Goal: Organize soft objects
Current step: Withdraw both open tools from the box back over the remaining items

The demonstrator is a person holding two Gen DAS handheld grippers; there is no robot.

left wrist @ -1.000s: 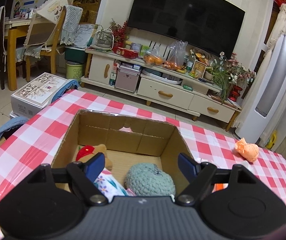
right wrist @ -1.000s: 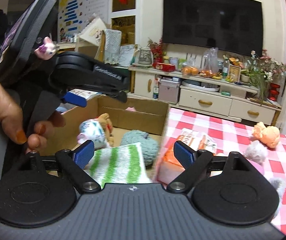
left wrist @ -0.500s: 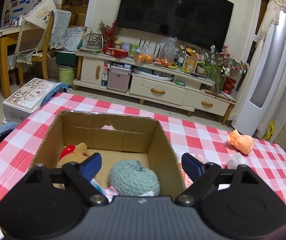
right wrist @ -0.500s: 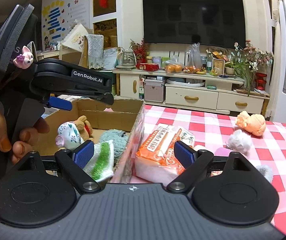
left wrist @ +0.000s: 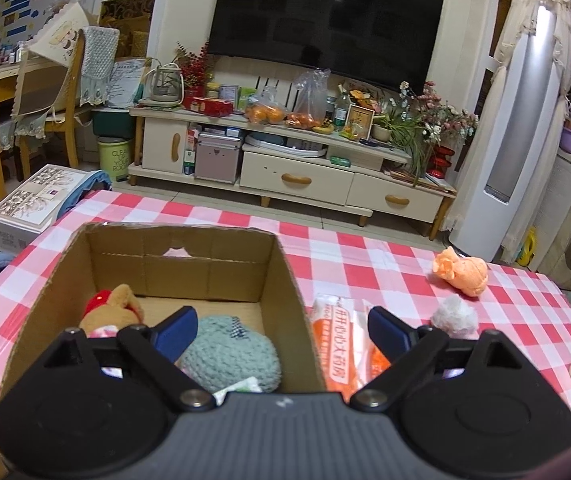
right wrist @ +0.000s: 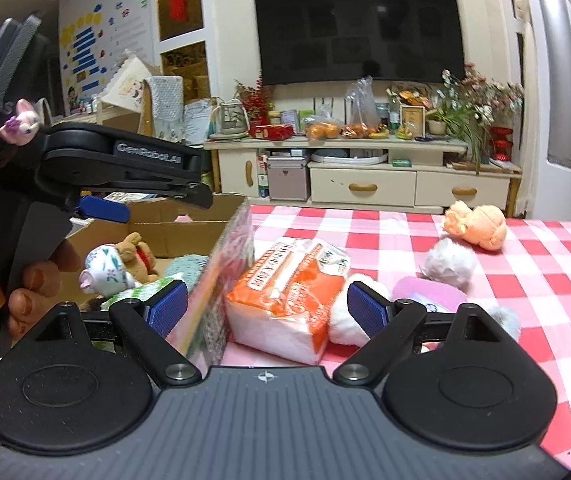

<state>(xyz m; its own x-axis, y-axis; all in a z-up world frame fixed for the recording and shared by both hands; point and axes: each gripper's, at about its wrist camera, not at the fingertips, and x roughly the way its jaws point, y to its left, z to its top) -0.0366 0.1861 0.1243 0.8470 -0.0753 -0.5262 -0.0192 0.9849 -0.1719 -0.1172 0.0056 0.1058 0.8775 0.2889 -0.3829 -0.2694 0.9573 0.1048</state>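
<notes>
**Both grippers gape empty beside the half-filled box**

The left gripper (left wrist: 281, 330) hangs over the near edge of the cardboard box (left wrist: 281, 280), its jaws having just been spreading, nothing pinched between them. The right gripper (right wrist: 267, 308) stands wide apart, empty, in front of the orange tissue pack (right wrist: 285, 296) on the checked tablecloth (right wrist: 545, 280). Inside the box lie a teal knitted ball (left wrist: 229, 356) and a brown teddy (left wrist: 111, 308). Farther out on the cloth sit a white fluffy ball (right wrist: 449, 262) and an orange plush toy (right wrist: 477, 226).

"GenRobot.AI" (raised lettering) — on the left hand-held gripper (right wrist: 103, 210).
</notes>
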